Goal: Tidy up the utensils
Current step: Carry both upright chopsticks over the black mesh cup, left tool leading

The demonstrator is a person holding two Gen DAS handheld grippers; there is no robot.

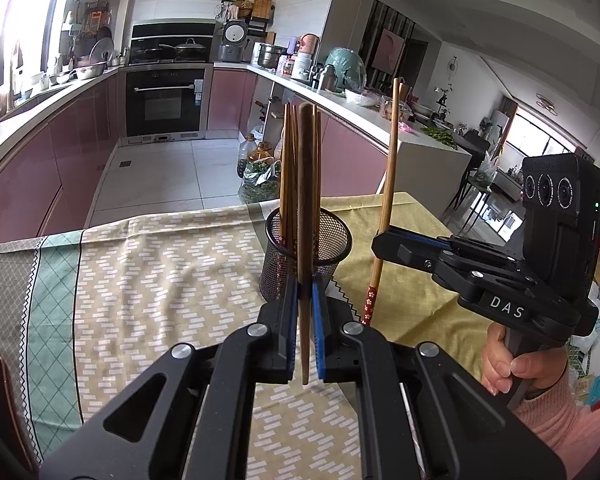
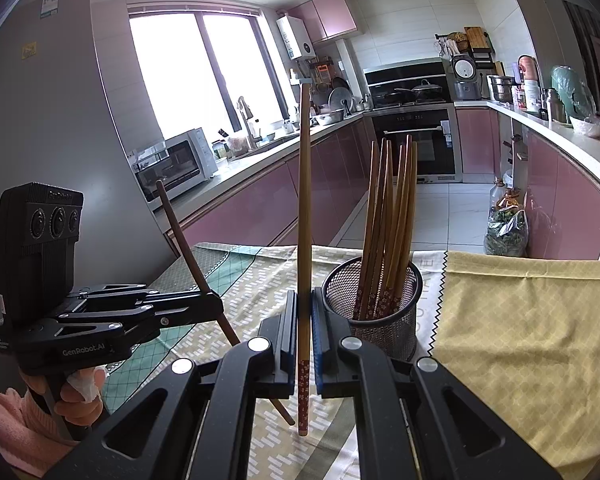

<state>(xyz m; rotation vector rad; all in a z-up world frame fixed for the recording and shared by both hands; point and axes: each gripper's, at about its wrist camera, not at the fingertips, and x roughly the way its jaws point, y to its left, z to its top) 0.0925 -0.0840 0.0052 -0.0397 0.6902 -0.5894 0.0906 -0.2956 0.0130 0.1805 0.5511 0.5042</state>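
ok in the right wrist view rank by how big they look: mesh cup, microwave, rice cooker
1. Mesh cup, though it sits nearest the camera.
2. Microwave.
3. Rice cooker, smallest, far off on the counter.

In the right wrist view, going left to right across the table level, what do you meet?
Left claw holding a tilted dark chopstick → right claw gripping an upright flower-patterned chopstick → mesh holder with a bundle of chopsticks → yellow cloth.
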